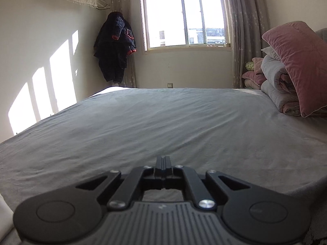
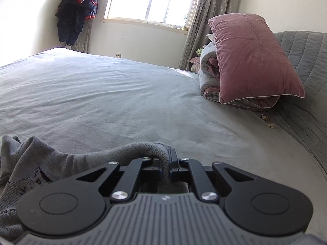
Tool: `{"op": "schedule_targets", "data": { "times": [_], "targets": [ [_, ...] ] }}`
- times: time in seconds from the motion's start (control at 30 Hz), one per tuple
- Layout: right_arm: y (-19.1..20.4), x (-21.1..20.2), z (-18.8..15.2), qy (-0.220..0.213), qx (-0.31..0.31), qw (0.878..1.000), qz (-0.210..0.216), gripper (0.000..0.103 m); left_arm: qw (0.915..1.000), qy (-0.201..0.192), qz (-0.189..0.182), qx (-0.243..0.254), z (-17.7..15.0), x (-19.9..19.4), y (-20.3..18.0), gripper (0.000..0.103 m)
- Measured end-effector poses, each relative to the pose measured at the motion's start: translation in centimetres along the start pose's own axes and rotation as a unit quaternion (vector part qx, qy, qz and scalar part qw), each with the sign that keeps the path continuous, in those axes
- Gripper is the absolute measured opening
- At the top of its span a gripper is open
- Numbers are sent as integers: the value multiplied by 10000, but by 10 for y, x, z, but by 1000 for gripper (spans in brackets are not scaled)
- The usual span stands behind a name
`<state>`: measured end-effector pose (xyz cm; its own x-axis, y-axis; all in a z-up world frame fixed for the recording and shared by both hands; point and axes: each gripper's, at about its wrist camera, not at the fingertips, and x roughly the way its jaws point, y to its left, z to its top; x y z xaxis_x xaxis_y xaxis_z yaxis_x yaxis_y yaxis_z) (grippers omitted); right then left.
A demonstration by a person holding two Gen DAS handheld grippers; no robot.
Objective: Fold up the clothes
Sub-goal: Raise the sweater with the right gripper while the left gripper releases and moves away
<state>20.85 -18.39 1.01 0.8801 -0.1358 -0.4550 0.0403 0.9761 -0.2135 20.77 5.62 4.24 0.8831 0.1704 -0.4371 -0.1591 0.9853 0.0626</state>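
While the right gripper was clenched on a thick ribbed edge of the grey sweater, the rest of the garment lay crumpled to the left of its fingers on the bed. The left gripper was shut on nothing visible, with bare sheet ahead of its fingertips. The knit looked soft, limp and light, likely to sag and bunch rather than slip. A firmer hold would probably be at the hem or shoulder seams. A pink pillow leaned on folded bedding far right of the fingers.
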Motion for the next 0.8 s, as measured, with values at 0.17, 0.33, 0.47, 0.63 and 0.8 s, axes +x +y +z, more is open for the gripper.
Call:
{"op": "schedule_targets", "data": {
  "times": [0.17, 0.33, 0.47, 0.63, 0.8],
  "targets": [
    [-1, 27, -15, 308, -90, 9995, -82, 8, 9971, 703, -243, -152, -31, 34, 13, 14],
    [-11, 43, -21, 669, 180, 9975, 116, 9, 9902, 1213, -363, -587, -51, 47, 27, 39],
    [-20, 39, -26, 955, 434, 9939, 326, 15, 9850, 1470, -488, -766, -59, 39, 33, 48],
    [-30, 17, -28, 1066, 690, 9910, 433, 48, 9735, 1839, -864, -1051, -67, 24, 37, 58],
    [-32, -14, -39, 1198, 874, 9870, 625, 48, 9605, 2123, -1161, -1374, -83, 0, 42, 59]
  ]
}}
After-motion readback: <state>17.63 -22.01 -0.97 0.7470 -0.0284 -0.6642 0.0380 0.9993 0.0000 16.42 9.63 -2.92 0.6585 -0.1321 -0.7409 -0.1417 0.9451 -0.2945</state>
